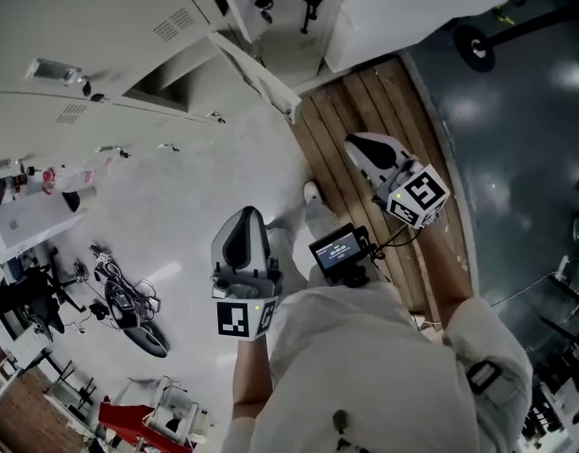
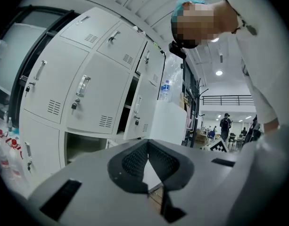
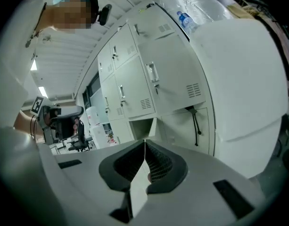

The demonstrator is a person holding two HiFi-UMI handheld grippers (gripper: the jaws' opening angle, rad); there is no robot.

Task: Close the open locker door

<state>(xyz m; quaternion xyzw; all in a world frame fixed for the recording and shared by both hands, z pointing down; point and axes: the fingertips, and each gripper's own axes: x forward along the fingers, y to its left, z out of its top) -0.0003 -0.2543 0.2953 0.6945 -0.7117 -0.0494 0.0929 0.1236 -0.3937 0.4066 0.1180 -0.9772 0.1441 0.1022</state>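
Locker door hangs open low on the cabinet ahead, well apart from both tongs. Left tongs and right tongs are pinched together, empty. Looks like the approach step to me; next up, reach its outer face and push.

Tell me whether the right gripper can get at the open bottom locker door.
Probably yes. The right gripper, jaws shut and empty, points toward the open locker door, and nothing visible stands between them. It is apart from the door, so it must move closer first.
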